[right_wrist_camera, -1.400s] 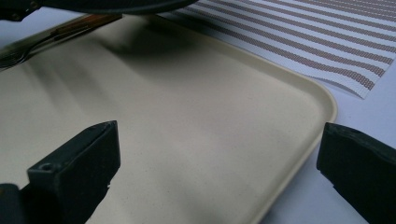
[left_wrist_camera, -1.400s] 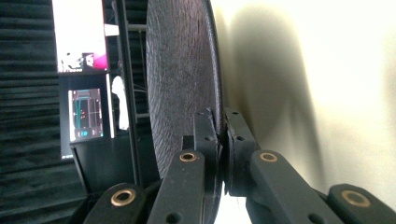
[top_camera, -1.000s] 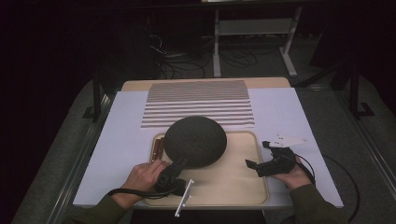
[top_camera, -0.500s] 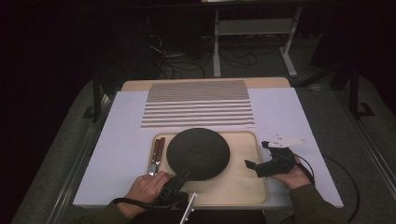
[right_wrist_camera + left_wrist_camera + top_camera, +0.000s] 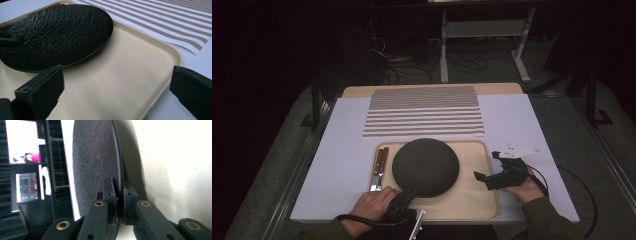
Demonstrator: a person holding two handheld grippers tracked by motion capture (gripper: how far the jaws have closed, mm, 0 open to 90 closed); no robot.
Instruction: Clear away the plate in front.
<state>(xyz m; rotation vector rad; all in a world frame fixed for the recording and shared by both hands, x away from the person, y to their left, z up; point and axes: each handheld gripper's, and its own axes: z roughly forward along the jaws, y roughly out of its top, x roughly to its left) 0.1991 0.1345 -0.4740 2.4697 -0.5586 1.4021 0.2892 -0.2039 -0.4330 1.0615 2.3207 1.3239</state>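
While the left gripper (image 5: 408,196) pinches the near rim of the round black plate (image 5: 426,166), its jaws just easing, the plate lies nearly flat on the beige tray (image 5: 472,197), extending away from the jaws. To its right, the right gripper (image 5: 493,170) gapes wide, holding nothing.

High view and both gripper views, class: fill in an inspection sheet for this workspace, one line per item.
Surface: white cloth over a table; striped placemat at the far side.
Job's things: black plate on the beige tray; cutlery on the tray's left.
Clutter: nothing seen.
Grippers: left gripper has just been opening, plate rim between its pads; right gripper open over the tray.
Cables: one trails from the left gripper, one from the right.
Surroundings: dark room, floor cables, metal frame behind.
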